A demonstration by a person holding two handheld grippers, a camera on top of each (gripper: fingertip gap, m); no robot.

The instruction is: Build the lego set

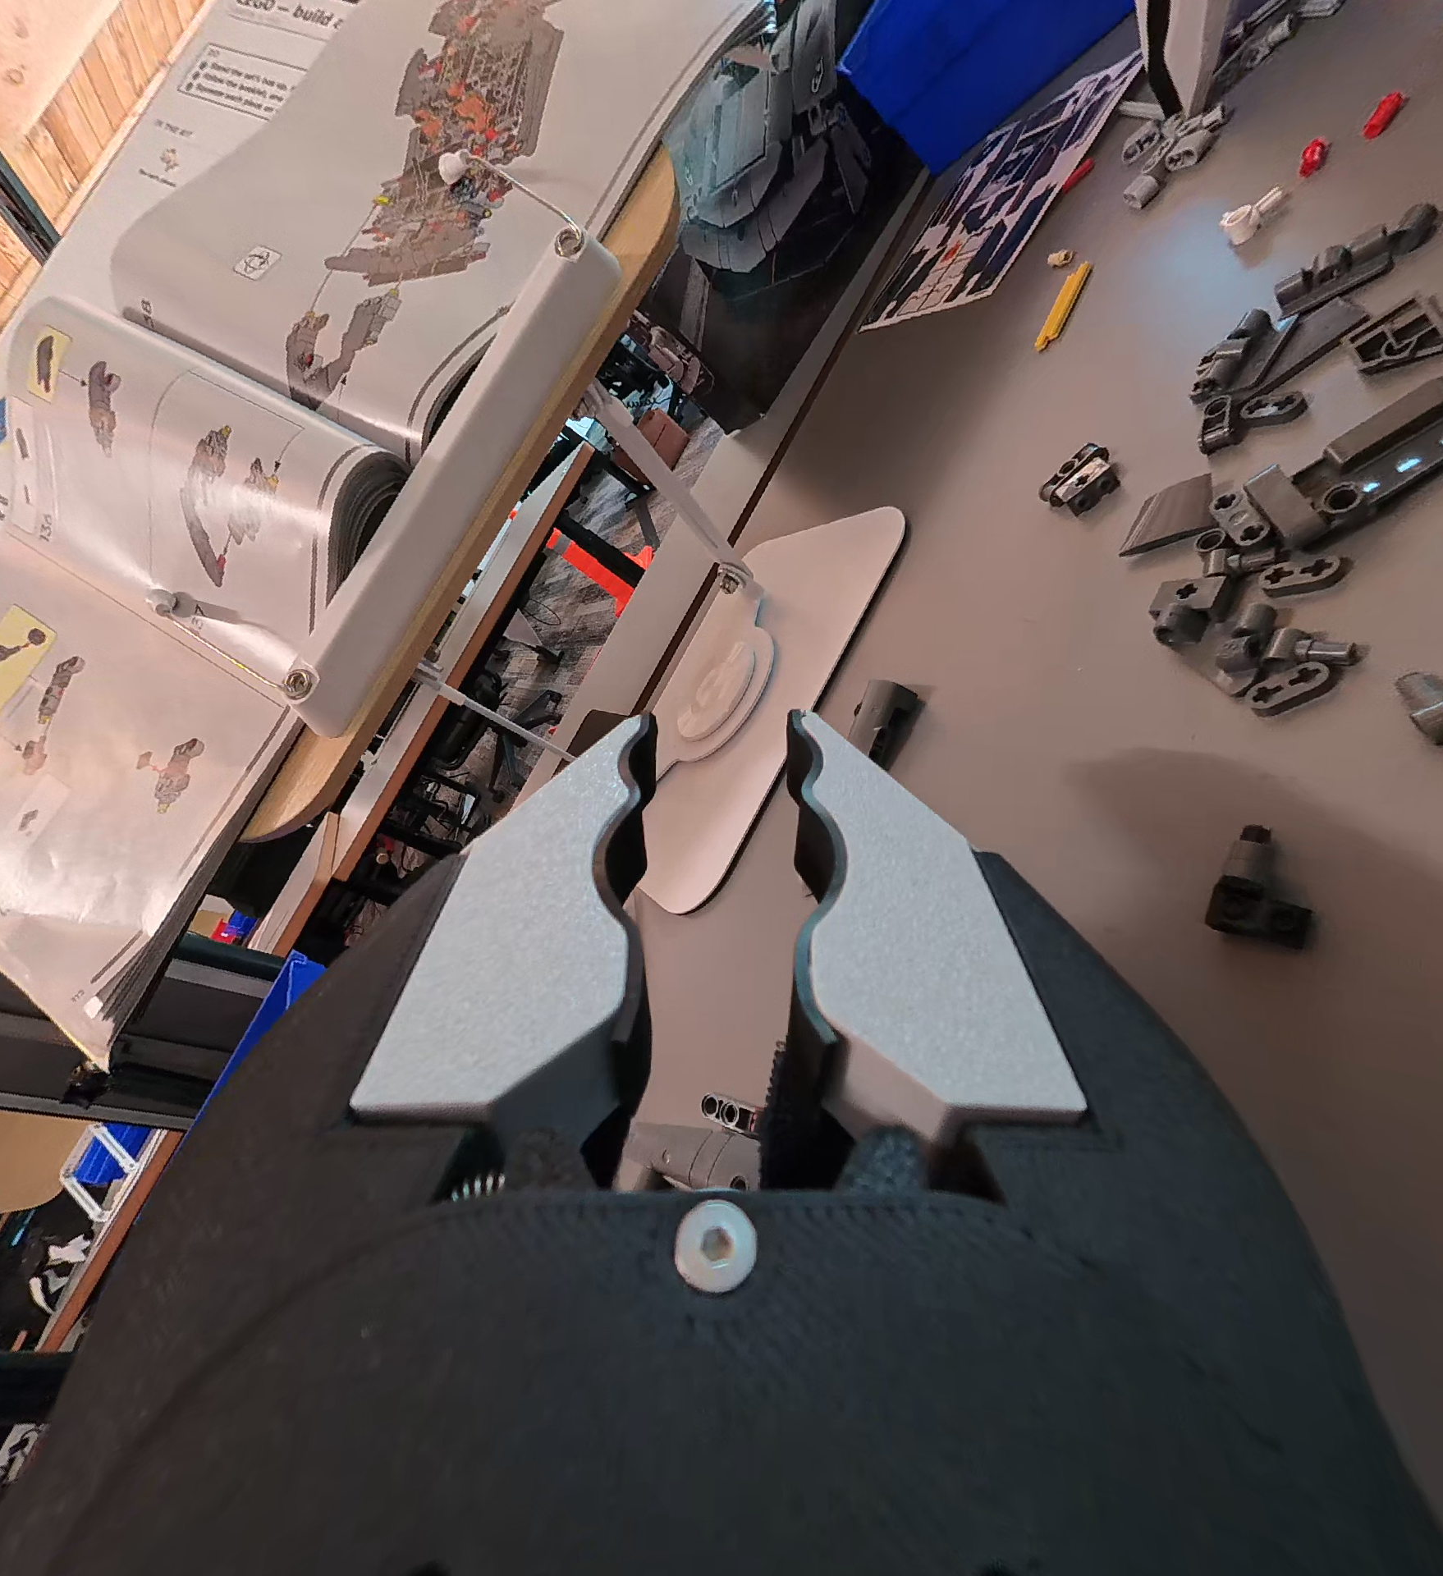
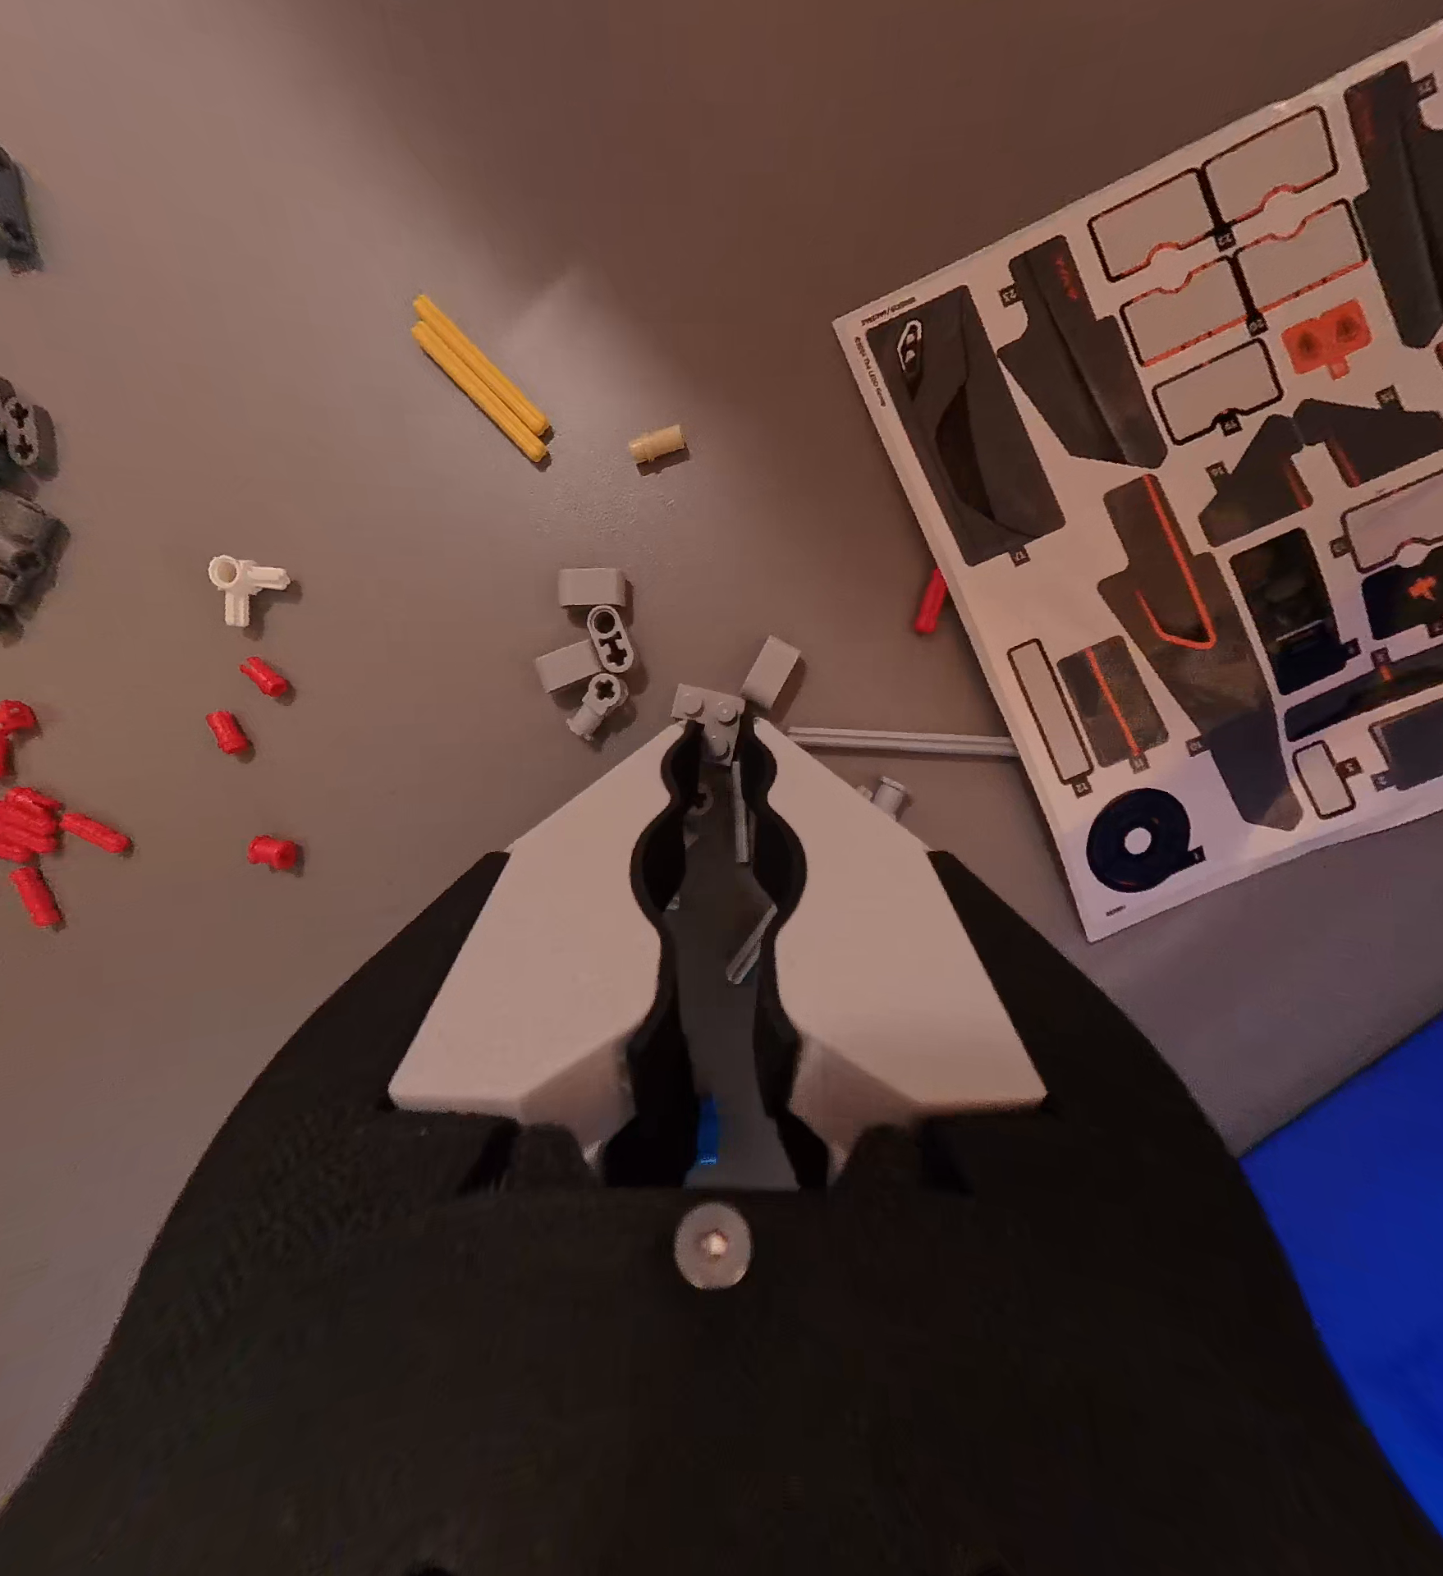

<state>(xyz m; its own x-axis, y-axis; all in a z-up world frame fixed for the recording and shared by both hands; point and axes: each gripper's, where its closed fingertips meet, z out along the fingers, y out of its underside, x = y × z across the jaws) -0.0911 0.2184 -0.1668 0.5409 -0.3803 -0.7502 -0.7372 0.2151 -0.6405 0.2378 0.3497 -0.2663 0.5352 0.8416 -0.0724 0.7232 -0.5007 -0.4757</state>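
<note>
In the right wrist view my right gripper (image 2: 718, 733) is low over the grey table (image 2: 701, 170), and its fingertips are closed on the leg of a small light grey L-shaped corner plate (image 2: 705, 708). The rest of the plate sticks out past the tips. A light grey curved brick (image 2: 771, 669) and a thin grey axle (image 2: 897, 740) lie just beyond it. In the left wrist view my left gripper (image 1: 720, 725) is open and empty. It is above the table and points at the white base (image 1: 820, 597) of a book stand. A dark grey piece (image 1: 884, 708) lies near its right fingertip.
An open instruction book (image 1: 189, 426) sits on the stand. Dark grey parts (image 1: 1264, 554) lie to its right. Red pins (image 2: 19, 819), a white connector (image 2: 240, 584), yellow axles (image 2: 479, 375), small grey pieces (image 2: 590, 648), a sticker sheet (image 2: 1213, 512) and a blue bin (image 2: 1400, 1279) surround my right gripper. The grippers' ends are close to 35 centimeters from one another. My left gripper is the nearer one to the dark grey piece (image 1: 884, 708): about 11 centimeters, against 30 centimeters.
</note>
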